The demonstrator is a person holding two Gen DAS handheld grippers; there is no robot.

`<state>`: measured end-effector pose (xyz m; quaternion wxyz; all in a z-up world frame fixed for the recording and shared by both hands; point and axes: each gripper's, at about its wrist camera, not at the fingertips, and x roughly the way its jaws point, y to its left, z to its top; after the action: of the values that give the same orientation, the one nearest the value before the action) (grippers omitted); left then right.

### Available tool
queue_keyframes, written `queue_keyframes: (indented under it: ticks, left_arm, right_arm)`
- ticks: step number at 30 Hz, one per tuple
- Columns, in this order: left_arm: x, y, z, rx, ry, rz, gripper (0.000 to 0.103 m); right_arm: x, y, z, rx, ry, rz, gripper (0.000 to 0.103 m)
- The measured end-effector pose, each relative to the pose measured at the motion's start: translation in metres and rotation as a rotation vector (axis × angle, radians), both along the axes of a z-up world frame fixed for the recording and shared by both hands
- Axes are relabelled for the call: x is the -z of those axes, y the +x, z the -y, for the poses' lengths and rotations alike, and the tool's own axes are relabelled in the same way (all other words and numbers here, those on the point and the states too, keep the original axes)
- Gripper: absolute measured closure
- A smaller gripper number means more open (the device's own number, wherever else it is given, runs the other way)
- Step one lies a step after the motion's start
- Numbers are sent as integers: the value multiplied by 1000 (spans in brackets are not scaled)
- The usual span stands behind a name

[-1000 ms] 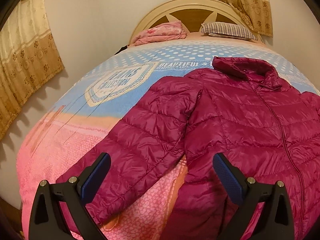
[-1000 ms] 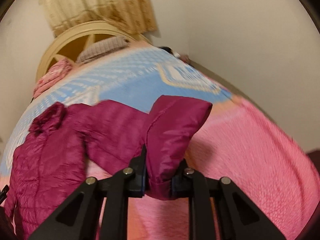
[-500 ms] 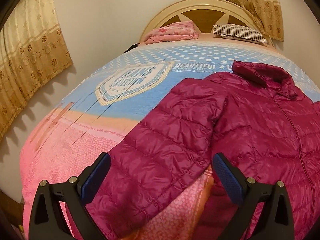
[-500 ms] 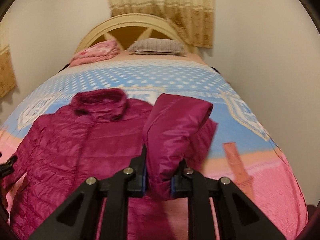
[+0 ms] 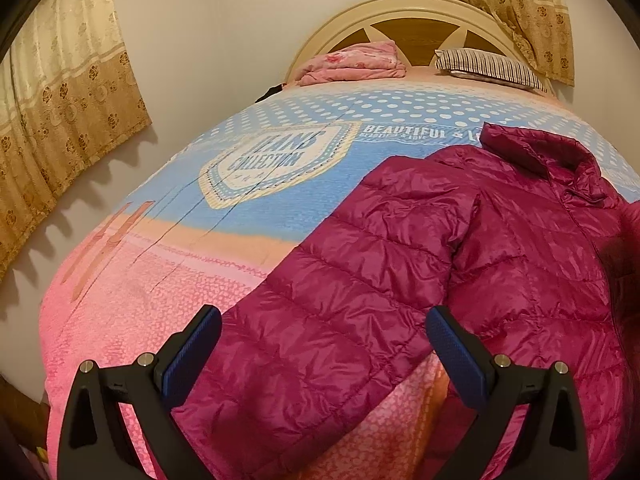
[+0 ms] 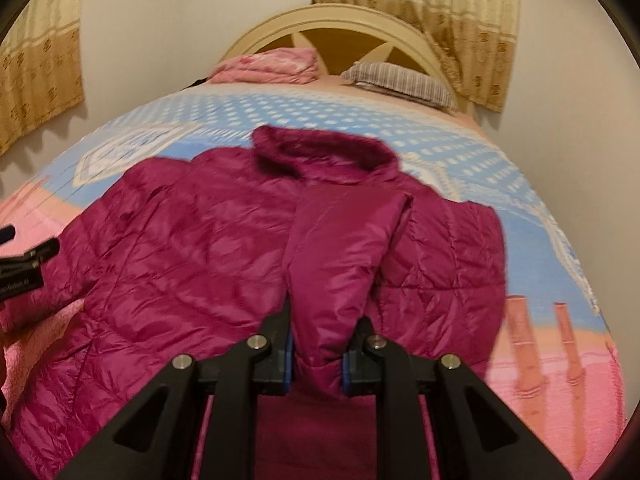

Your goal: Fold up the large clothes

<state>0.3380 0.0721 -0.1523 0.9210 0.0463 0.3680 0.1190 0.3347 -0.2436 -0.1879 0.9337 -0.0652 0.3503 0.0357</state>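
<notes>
Right hand-held gripper (image 6: 316,354) is pinching the cuff of 1 sleeve (image 6: 340,256) of the magenta puffer jacket (image 6: 192,264), lifted over the chest; the jacket lies face up on the bed (image 5: 168,280), collar toward the headboard (image 5: 404,12); left hand-held gripper (image 5: 324,344) hovers spread wide over the other sleeve (image 5: 320,320), gripping nothing. The sleeve fold looks under way; best to lay that cuff flat across the zip line, release low so the slick fabric doesn't slide back; then close on the 2nd cuff.
</notes>
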Motion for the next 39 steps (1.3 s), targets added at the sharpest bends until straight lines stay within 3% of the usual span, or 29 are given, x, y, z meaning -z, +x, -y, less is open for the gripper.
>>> queue_keyframes:
  ticks: [8, 11, 12, 13, 19, 24, 27, 28, 31, 34, 37, 39]
  left_arm:
    - [-1, 3, 5, 2, 16, -3, 1]
    - [-1, 5, 13, 11, 23, -4, 1]
    - [-2, 6, 15, 13, 24, -4, 1]
    - [-3, 6, 18, 15, 24, -3, 1]
    - [-11, 6, 35, 31, 9, 8, 1]
    - [-18, 6, 66, 83, -5, 18, 1]
    - [-23, 8, 91, 113, -8, 33, 1]
    - [-26, 8, 100, 126, -15, 42, 1]
    - [-28, 10, 128, 161, 5, 73, 1]
    - [-13, 23, 148, 157, 88, 76, 1]
    - [16, 45, 145, 100, 143, 12, 1]
    - [35, 57, 135, 71, 132, -39, 1]
  right_arm:
    - [37, 9, -34, -59, 26, -75, 83]
    - [45, 9, -36, -70, 40, -98, 66]
    - [46, 8, -36, -76, 54, -112, 47]
    - [46, 6, -34, -87, 83, -131, 39]
    - [39, -35, -44, -196, 83, -161, 40]
    - [30, -70, -28, -247, 70, -154, 42]
    - [22, -66, 7, -165, 54, -128, 48]
    - [19, -60, 18, -133, 68, -126, 54]
    - [10, -32, 79, 50, 158, -98, 58]
    - [7, 2, 137, 243, 226, -53, 58]
    - [12, 33, 163, 321, 253, -35, 58]
    - [20, 49, 167, 324, 245, -39, 62]
